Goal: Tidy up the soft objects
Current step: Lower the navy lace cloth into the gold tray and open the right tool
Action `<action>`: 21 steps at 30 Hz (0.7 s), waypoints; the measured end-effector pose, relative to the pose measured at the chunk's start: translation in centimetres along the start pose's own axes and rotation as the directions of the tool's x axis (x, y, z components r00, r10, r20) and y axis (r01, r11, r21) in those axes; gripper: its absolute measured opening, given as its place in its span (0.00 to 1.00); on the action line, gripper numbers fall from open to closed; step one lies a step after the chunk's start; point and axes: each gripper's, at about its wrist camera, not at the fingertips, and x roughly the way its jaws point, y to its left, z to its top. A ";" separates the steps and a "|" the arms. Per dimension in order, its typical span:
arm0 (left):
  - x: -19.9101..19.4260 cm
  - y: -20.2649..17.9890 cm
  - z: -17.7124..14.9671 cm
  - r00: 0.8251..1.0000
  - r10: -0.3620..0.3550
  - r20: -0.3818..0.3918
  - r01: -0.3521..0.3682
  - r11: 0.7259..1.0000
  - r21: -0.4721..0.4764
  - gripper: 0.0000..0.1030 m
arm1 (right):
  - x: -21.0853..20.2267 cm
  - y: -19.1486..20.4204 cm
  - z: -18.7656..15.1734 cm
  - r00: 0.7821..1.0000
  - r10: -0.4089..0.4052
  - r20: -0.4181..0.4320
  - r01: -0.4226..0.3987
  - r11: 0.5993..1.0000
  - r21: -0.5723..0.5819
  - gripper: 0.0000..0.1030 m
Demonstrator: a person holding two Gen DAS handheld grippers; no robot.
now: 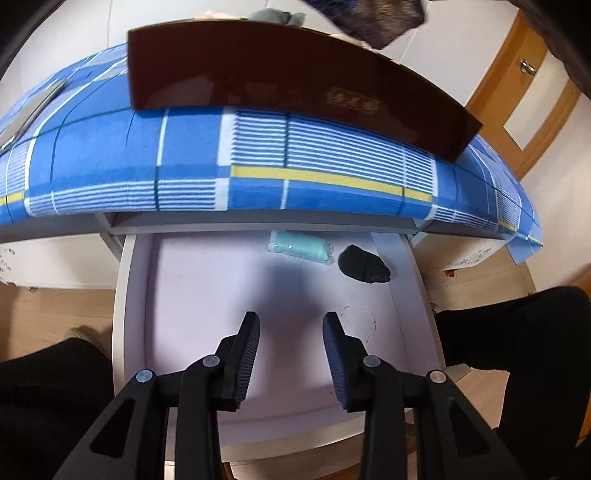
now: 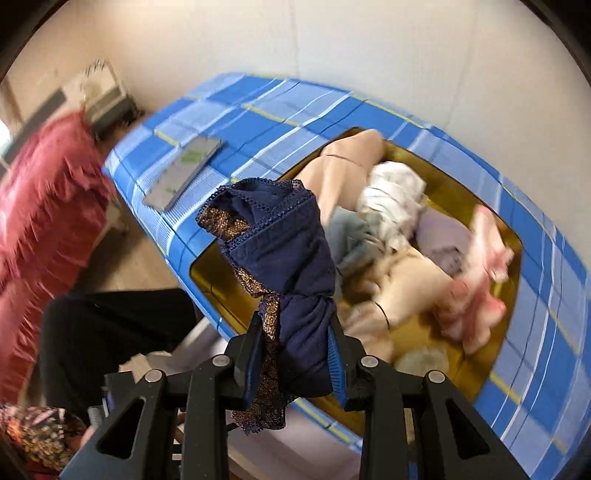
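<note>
My right gripper (image 2: 293, 334) is shut on a navy blue lace-trimmed garment (image 2: 280, 251), held above the near edge of a gold-lined box (image 2: 513, 258) full of soft clothes: beige (image 2: 406, 280), white (image 2: 395, 192), pink (image 2: 476, 291) and grey (image 2: 351, 236) pieces. The same garment (image 1: 373, 18) shows at the top of the left wrist view above the box's dark brown wall (image 1: 280, 74). My left gripper (image 1: 291, 345) is open and empty over an open white drawer (image 1: 207, 288). In the drawer's far right lie a mint green packet (image 1: 301, 247) and a black rolled item (image 1: 364, 264).
The box stands on a table with a blue plaid cloth (image 1: 147, 155), above the drawer. A flat grey tablet (image 2: 184, 170) lies on the cloth to the left. A red garment (image 2: 40, 206) hangs at far left. The person's black-clad legs (image 1: 524, 339) flank the drawer.
</note>
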 end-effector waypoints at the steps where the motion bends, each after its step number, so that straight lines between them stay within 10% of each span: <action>1: 0.1 0.1 0.0 1.000 0.000 -0.005 0.000 1.000 -0.006 0.34 | 0.4 0.0 0.1 1.000 -0.004 -0.009 0.004 1.000 -0.013 0.31; 14: 1.1 0.5 -0.3 0.999 -0.005 -0.034 0.004 0.999 -0.036 0.34 | 6.7 0.2 2.1 0.982 0.003 -0.189 -0.016 0.997 -0.070 0.47; 21: 1.5 0.2 -0.4 0.999 0.004 -0.041 -0.005 1.000 -0.022 0.34 | 2.9 -0.7 2.2 0.997 0.067 -0.027 -0.066 0.997 0.035 0.75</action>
